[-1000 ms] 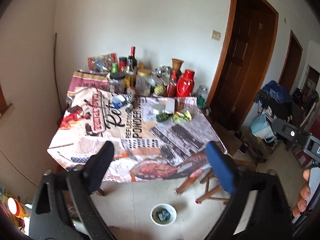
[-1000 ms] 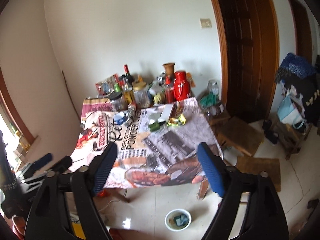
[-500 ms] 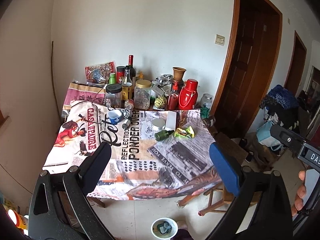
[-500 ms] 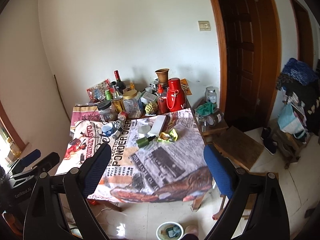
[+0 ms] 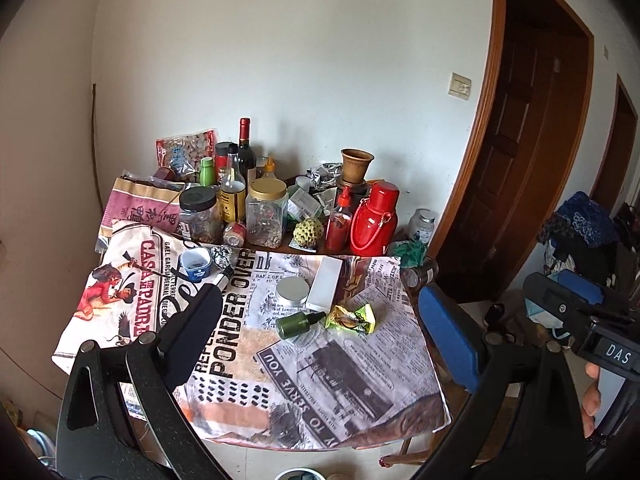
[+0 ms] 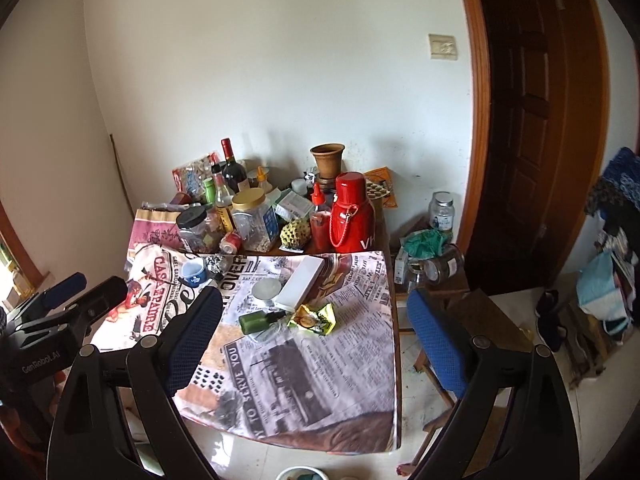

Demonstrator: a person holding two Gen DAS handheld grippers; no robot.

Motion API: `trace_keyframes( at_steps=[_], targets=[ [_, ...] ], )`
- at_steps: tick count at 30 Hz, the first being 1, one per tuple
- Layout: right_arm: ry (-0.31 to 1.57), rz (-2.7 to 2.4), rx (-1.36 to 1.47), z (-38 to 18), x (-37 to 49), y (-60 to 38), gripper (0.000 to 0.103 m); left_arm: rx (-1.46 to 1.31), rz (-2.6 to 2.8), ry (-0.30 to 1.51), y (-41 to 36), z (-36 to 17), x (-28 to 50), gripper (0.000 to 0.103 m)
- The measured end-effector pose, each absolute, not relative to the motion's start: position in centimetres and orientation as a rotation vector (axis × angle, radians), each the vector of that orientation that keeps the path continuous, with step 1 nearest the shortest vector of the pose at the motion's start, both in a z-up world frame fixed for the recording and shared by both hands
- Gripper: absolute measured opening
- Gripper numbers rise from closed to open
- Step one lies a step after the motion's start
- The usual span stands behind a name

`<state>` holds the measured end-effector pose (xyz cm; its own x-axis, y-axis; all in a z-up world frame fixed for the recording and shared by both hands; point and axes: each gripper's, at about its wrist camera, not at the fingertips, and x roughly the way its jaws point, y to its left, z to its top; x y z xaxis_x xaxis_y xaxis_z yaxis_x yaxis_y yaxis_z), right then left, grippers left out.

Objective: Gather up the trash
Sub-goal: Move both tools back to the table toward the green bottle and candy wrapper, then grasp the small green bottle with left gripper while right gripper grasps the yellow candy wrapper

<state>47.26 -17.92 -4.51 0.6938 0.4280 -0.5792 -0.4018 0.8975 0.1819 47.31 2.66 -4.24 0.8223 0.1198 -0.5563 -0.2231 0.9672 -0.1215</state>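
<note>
Nearest, left tongs [image 5: 320, 320] and right tongs [image 6: 314, 320], both spread wide and gripping nothing, poised above the near edge of a worktop [image 5: 360, 392] draped in a newsprint-patterned cloth. Just past mid-cloth, a crumpled yellow-green wrapper [image 5: 352, 316] lying flat, touching a small green bottle [image 5: 298, 323] on its side; behind these a round tin [image 5: 293, 291] beside a white box [image 5: 325, 288], and off to the left a blue cup [image 5: 196, 265] next to a foil ball [image 5: 222, 256]. Further back, jars, bottles and a red flask [image 5: 374, 220] crowded against a white wall. Brown door [image 6: 532, 120] at right. Only from the left wrist: fingers [image 5: 591, 396] on the other tool. Only from the right wrist: a low side stand with a glass jar [image 6: 442, 212] and cluttered floor.
</note>
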Motion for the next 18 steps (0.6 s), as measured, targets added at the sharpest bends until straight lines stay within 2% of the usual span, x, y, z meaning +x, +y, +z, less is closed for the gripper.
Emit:
trace_keyframes(
  at_steps=[8, 18],
  targets=[
    [0.762, 0.453, 0.029, -7.5, 51.9, -17.3, 0.092, -0.195, 0.214, 0.653, 3.6, -6.3, 51.9, 0.099],
    [0.915, 0.311, 0.095, -12.0, 56.7, -14.0, 0.092, -0.215, 0.122, 0.755, 10.3, -9.7, 57.9, 0.099]
  ],
)
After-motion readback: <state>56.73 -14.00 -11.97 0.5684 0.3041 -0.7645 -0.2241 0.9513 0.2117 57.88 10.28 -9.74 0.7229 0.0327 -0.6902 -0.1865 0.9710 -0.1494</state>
